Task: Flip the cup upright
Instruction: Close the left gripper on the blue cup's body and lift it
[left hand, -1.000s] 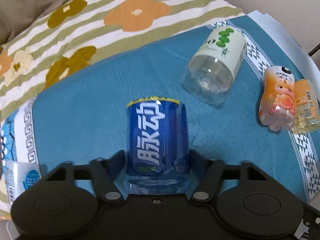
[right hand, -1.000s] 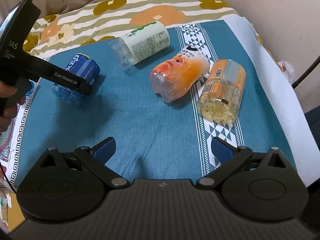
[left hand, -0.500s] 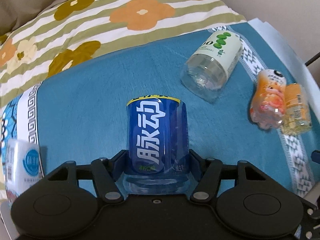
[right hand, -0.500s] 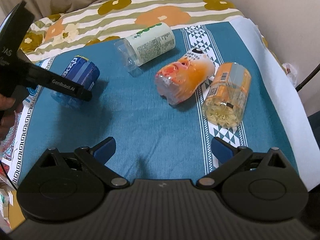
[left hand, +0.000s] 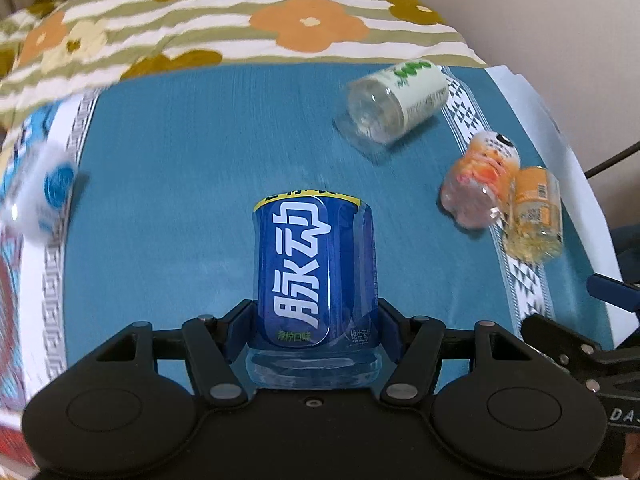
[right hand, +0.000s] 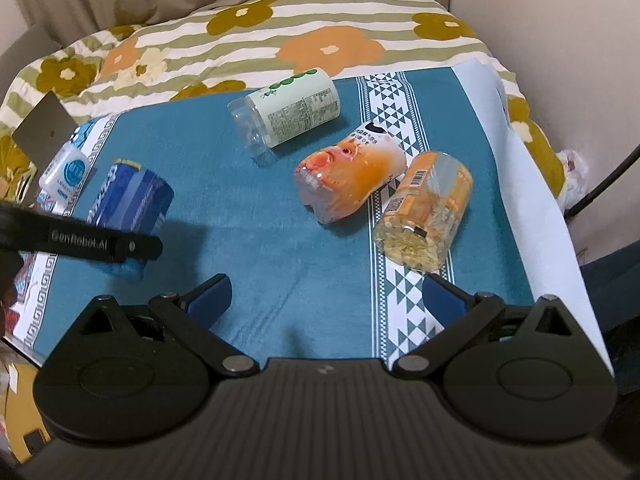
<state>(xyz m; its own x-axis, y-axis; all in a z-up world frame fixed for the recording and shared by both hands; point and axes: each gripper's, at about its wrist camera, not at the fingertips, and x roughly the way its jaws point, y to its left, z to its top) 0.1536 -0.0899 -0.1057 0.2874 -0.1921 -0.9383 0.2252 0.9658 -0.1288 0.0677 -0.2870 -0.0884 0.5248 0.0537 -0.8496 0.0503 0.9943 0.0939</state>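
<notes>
The left gripper (left hand: 316,332) is clamped on the blue-labelled clear plastic cup (left hand: 314,272), its two blue pads pressed against the cup's sides close to the clear closed end. The cup lies on its side at the near left of the teal cloth (right hand: 280,248). Its yellow-edged end points away from the gripper. Whether it is lifted clear of the cloth cannot be confirmed from the right wrist view.

Risks from here:
- The grip sits near one end of a smooth, thin-walled body. During rotation the cup may pivot or slide between the pads.
- Excess squeeze may buckle the wall and release the cup.
- The cloth is soft. An upright cup set down on it may tip back over.

Surroundings:
- A small white bottle with a blue round label (right hand: 66,174) lies just beside the cup on the left. It is the nearest obstruction to the rotation.
- A clear cup with a white and green label (right hand: 292,110), a clear cup with an orange printed label (right hand: 352,176) and a clear cup with a yellow-orange label (right hand: 426,208) lie on their sides well to the right.
- The right gripper (right hand: 324,298) hangs over the near cloth with fingers wide apart, holding nothing.
</notes>
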